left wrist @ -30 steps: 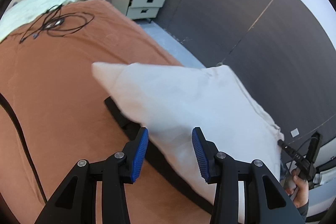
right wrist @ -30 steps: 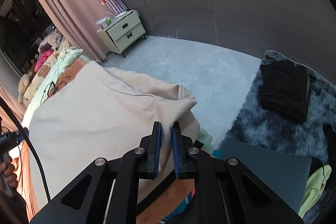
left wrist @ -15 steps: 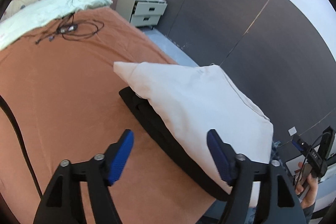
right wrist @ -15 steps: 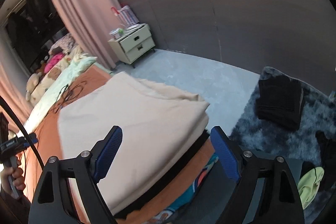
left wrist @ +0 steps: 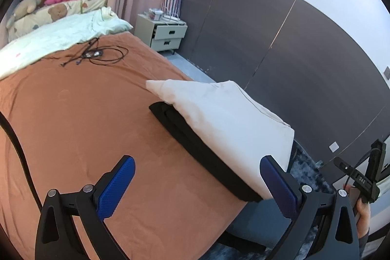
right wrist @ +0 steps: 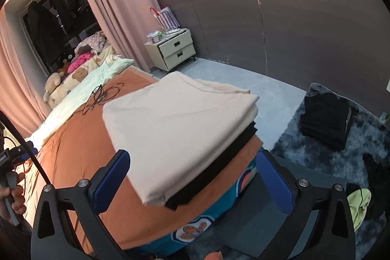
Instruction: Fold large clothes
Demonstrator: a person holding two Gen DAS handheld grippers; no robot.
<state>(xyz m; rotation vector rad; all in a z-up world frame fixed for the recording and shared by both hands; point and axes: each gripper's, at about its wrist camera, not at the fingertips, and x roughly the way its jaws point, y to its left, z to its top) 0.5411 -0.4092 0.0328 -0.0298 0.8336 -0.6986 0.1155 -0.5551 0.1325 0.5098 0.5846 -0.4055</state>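
Observation:
A folded cream garment (left wrist: 229, 123) lies on a folded black garment (left wrist: 195, 145) at the corner of the bed with the orange sheet (left wrist: 85, 113). In the right wrist view the cream garment (right wrist: 175, 123) sits as a flat rectangle on the black one (right wrist: 219, 162). My left gripper (left wrist: 197, 187) is open and empty, held above the sheet just short of the stack. My right gripper (right wrist: 195, 182) is open and empty, above the stack's near corner.
Black cables (left wrist: 97, 55) lie on the sheet towards the pillows (left wrist: 61, 33). A nightstand (left wrist: 165, 33) stands by the dark wall. On the floor lie a dark shaggy rug (right wrist: 316, 150), folded black clothes (right wrist: 326, 116) and a lime garment (right wrist: 360, 204).
Both grippers have opened and let go of the cream garment, which has dropped flat onto the black one. Both have pulled back from the stack.

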